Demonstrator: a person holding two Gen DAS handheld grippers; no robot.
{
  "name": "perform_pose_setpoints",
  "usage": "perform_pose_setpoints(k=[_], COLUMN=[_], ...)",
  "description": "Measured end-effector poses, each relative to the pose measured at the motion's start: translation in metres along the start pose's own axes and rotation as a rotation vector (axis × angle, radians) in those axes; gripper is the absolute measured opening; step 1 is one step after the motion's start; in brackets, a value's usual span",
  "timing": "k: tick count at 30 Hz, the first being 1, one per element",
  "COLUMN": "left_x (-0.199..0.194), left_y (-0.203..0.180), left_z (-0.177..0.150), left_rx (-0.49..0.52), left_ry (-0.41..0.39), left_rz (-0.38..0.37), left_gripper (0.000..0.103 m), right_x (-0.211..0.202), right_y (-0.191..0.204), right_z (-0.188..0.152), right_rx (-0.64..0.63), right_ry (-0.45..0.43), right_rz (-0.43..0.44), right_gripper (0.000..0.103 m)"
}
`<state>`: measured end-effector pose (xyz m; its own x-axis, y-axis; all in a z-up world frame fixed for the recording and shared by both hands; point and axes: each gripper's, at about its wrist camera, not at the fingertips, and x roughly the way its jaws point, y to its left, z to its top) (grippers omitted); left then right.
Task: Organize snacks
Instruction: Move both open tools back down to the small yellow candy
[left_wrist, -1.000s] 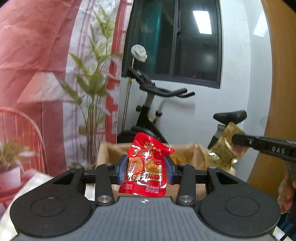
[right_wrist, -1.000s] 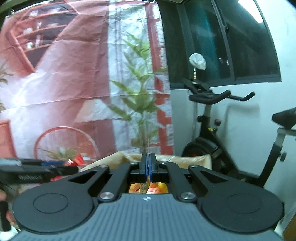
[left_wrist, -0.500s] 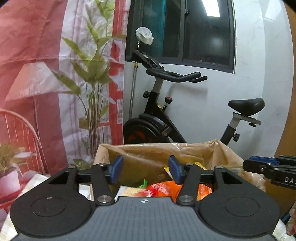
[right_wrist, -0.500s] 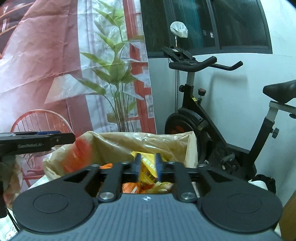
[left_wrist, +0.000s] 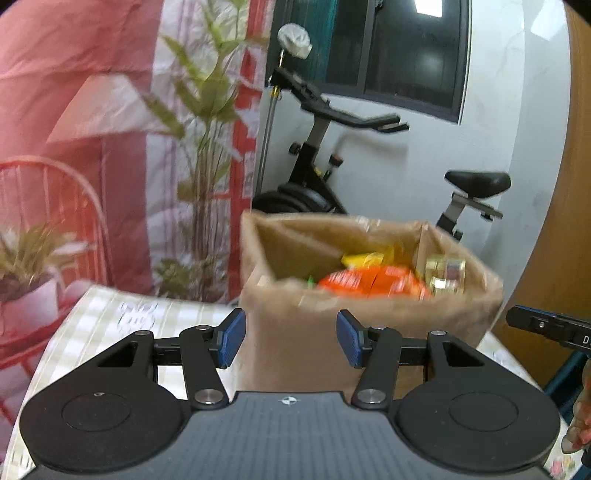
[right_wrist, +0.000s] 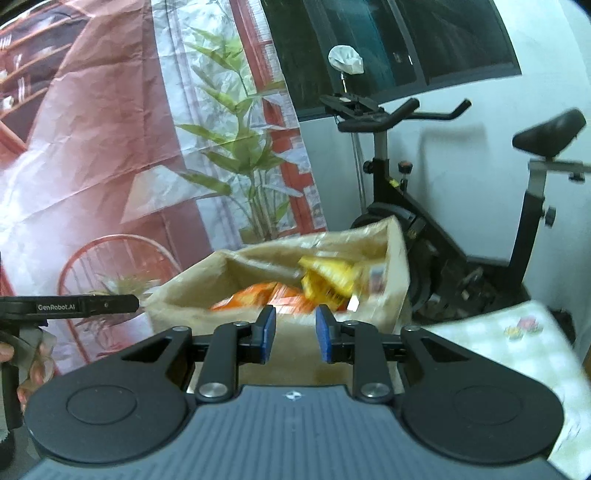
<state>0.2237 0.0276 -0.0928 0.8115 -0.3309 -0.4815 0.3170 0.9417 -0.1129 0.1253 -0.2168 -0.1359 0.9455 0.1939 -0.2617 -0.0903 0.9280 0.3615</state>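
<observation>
A brown paper bag (left_wrist: 295, 325) stands open on the checked tablecloth (left_wrist: 110, 325) just ahead of both grippers. Inside it lie orange packets (left_wrist: 369, 282), a yellow packet (left_wrist: 364, 258) and a gold-wrapped snack (left_wrist: 445, 275). My left gripper (left_wrist: 291, 341) is open with nothing between its blue pads, low in front of the bag's near wall. My right gripper (right_wrist: 294, 334) is open by a narrow gap and empty too, facing the same bag (right_wrist: 207, 291) with its orange packets (right_wrist: 258, 295) and yellow packet (right_wrist: 328, 277). Each gripper shows at the edge of the other's view.
An exercise bike (left_wrist: 317, 173) stands behind the bag against the white wall. A printed backdrop with plants (right_wrist: 243, 147) hangs at the left. A wooden panel (left_wrist: 569, 221) rises at the right. The tablecloth's corner (right_wrist: 517, 343) lies at the right. A person's hand (right_wrist: 22, 365) holds the left gripper's handle.
My left gripper opened and let go of the red snack packet; my right gripper opened and released its gold packet. Both dropped lower, so the bag's opening and contents now show.
</observation>
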Motion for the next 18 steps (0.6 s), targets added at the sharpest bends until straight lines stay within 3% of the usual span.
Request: perform_pose_setpoints(k=[6,12,18], left_x=[0.002,0.014,0.031], left_y=[0.02,0.049,0.082], left_z=[-0.033,-0.051,-0.067], left_rx=[0.012,0.007,-0.037], left_ry=[0.074,0.119,0.164], left_rz=[0.017,0.032,0.058], left_gripper=[0.057,0.057,0.057], right_x=[0.001,0.033,0.092], right_y=[0.015,0.037,0.06], right_z=[-0.044,-0.083,-0.116], right_rx=[0.072,0.062,0.029], right_ry=[0.06,0.195,0.333], right_rz=[0.004,0.011,0.019], right_gripper=[0.026,0.036,0.051])
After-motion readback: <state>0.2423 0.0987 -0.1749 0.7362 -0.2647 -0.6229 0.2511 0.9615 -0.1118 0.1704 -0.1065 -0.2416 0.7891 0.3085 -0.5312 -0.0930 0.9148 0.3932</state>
